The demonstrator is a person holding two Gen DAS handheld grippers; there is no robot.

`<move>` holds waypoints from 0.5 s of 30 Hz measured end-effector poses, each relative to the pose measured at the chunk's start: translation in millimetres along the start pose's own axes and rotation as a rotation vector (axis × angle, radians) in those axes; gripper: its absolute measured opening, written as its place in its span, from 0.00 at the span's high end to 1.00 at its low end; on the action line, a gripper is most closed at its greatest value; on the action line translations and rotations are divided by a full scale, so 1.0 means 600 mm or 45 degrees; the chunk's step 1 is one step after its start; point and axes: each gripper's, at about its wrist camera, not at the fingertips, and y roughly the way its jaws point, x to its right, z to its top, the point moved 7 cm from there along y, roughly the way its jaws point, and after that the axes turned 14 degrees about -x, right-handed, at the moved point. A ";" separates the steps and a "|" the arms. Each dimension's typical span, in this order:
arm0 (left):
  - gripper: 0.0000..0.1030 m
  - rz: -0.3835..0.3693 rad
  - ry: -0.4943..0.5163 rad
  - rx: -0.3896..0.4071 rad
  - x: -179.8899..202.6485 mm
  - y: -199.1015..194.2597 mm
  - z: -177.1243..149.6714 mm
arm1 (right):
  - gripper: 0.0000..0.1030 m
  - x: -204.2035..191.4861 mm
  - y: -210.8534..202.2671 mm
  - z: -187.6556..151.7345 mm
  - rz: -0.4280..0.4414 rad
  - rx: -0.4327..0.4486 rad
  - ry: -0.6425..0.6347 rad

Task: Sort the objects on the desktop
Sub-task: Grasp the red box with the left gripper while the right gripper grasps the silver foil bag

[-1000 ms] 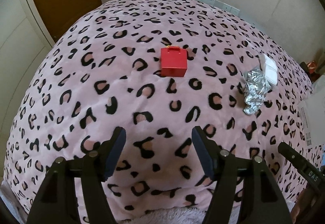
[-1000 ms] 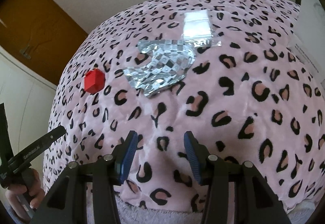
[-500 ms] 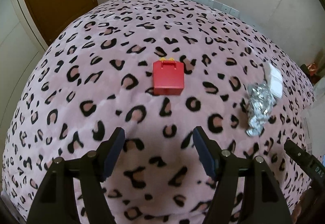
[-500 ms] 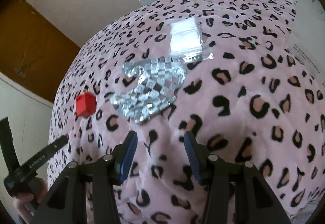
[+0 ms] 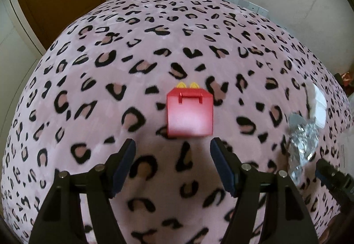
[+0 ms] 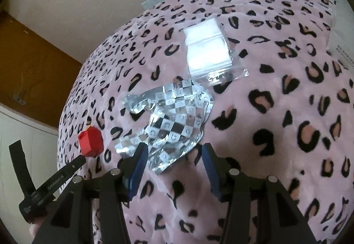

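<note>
Left wrist view: red box (image 5: pixel 189 114) sits upright on leopard-print blanket (image 5: pixel 88 80), handle and yellow tabs on top, just ahead of left gripper (image 5: pixel 172 144). Jaws spread wider than box, nothing between; likely lined up to straddle it. Gripper aimed steeply down.

Right wrist view: crumpled foil sheet (image 6: pixel 170 120) lies flat, touching clear bag of white pads (image 6: pixel 206 49) beyond. Right gripper (image 6: pixel 173 151) tilted down over foil's near edge, jaws opening, foil edge between tips, not yet pinched. Red box well left.
</note>
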 end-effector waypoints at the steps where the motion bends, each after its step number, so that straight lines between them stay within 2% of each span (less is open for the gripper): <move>1: 0.31 0.004 0.001 -0.003 0.000 0.005 0.007 | 0.48 0.001 0.008 0.004 -0.009 -0.014 0.002; 7: 0.29 -0.021 0.003 -0.015 0.006 0.026 0.039 | 0.46 0.013 0.041 0.021 -0.010 -0.035 0.081; 15: 0.25 -0.051 0.023 -0.030 0.026 0.047 0.068 | 0.33 0.013 0.076 0.047 0.164 -0.100 0.217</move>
